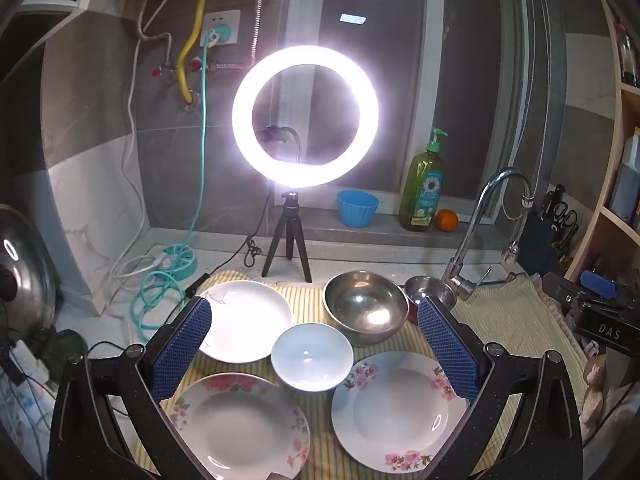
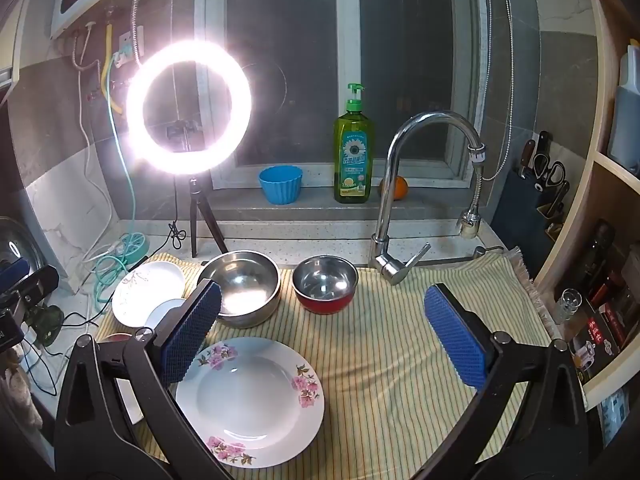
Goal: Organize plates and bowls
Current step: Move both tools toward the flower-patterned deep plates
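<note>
Plates and bowls sit spread over the striped cloth (image 2: 400, 360) beside the faucet (image 2: 404, 160), none stacked yet. Nearest us lie two floral plates, one on the left (image 1: 240, 424) and one on the right (image 1: 400, 408), with a white bowl (image 1: 312, 356) between and just behind them. A plain white plate (image 1: 248, 320) lies further back on the left, a large steel bowl (image 1: 362, 306) beside it, and a small red-sided steel bowl (image 2: 325, 285) just beyond.

We hold the left gripper (image 1: 314, 344) above the dishes, jaws spread wide and empty; the right gripper (image 2: 324, 336) hovers likewise, parted and holding nothing.

We judge the risks ahead as these: glazed rims are slick, so a shallow pinch could let a plate slip and chip. The white bowl sits close to both floral plates, and lifting either may knock it. The loose cloth could bunch and drag neighbouring dishes, and the ring light (image 1: 306, 116) glares enough to hide rim edges.
</note>
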`<state>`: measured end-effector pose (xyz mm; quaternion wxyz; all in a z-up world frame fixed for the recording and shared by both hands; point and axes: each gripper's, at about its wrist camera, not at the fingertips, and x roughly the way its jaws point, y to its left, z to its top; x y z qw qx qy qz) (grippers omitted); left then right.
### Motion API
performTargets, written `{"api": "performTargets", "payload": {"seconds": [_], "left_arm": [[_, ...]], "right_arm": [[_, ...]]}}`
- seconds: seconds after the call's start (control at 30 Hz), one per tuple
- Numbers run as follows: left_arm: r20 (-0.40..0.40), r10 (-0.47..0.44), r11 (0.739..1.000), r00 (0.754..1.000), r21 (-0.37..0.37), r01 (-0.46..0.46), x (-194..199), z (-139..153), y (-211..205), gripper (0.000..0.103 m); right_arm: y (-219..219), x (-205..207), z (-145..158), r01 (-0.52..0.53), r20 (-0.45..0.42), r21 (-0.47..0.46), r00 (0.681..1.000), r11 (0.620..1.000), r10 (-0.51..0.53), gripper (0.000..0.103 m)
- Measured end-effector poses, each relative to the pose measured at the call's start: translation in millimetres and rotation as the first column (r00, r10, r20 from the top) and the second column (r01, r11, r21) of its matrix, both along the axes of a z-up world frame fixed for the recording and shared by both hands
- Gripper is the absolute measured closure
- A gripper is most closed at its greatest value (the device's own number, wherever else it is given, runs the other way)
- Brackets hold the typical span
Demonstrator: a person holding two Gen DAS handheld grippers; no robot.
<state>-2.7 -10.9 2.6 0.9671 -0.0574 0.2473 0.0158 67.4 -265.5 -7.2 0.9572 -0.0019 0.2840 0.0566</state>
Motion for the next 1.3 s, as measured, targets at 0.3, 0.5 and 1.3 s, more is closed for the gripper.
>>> {"api": "performTargets", "payload": {"seconds": [0.3,0.5,1.3], "left_arm": [[-0.002,-0.001,1.000,1.000,-0.002,0.001,-0.4,-0.8,0.1,0.001],[-0.004,-0.002,1.000,1.000,-0.003,0.002,0.0,-2.7,-2.4,0.001],[-0.013,-0.006,1.000,1.000,-0.003,0.006,2.9,-7.2,-7.3,0.001]], "right_arm": [[0.4,-0.1,-0.5,0.001,0.005,0.000,1.000,1.000,-0.001,0.000],[-0.7,1.1,-0.7,0.000,-0.001,-0.006,1.000,1.000,0.000,0.000],[3.3,5.9,-7.5,0.002,0.000,0.005,1.000,1.000,-0.002,0.000]]}}
